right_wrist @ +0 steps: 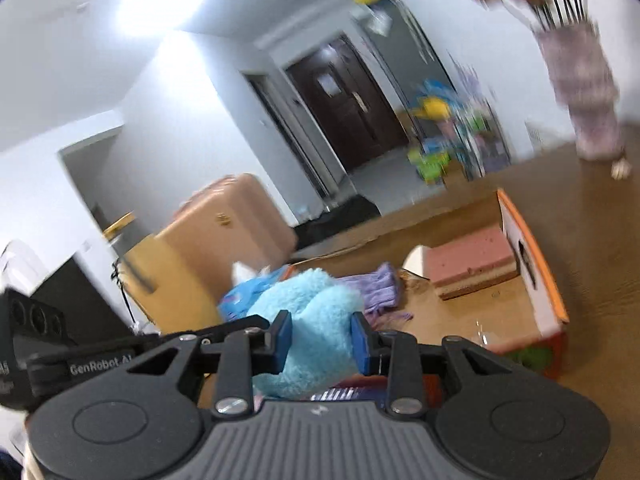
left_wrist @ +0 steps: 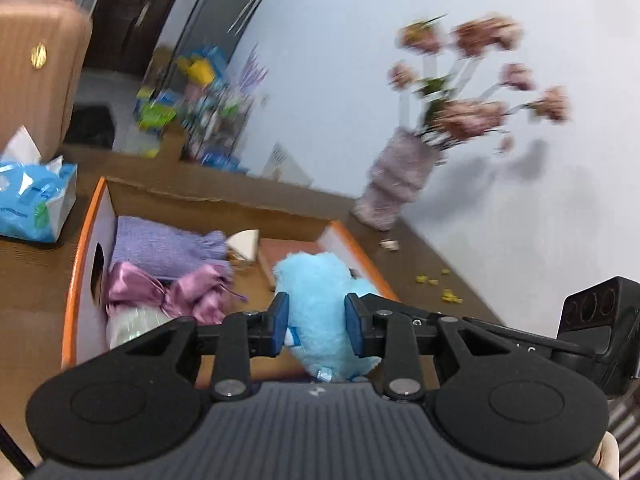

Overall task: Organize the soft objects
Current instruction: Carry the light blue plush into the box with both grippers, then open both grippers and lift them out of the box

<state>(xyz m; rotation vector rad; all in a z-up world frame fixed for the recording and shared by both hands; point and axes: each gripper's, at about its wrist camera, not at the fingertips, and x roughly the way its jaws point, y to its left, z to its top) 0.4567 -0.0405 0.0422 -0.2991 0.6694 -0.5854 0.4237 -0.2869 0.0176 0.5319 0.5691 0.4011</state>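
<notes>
A light blue plush toy (left_wrist: 320, 312) sits between the blue pads of my left gripper (left_wrist: 317, 322), which is shut on it above an open cardboard box (left_wrist: 168, 196) with orange edges. My right gripper (right_wrist: 321, 340) is also shut on the same blue plush (right_wrist: 312, 320). In the box lie a folded purple knit cloth (left_wrist: 160, 244), a shiny pink satin bundle (left_wrist: 160, 292) and a pink sponge block (right_wrist: 468, 264). The purple cloth (right_wrist: 380, 288) also shows in the right wrist view.
The box stands on a brown wooden table (left_wrist: 36, 280). A blue tissue pack (left_wrist: 32, 200) lies at the left. A vase with pink flowers (left_wrist: 400, 176) stands by the white wall. A tan suitcase (right_wrist: 228, 232) stands beyond the table. Small yellow bits (left_wrist: 448, 296) lie on the tabletop.
</notes>
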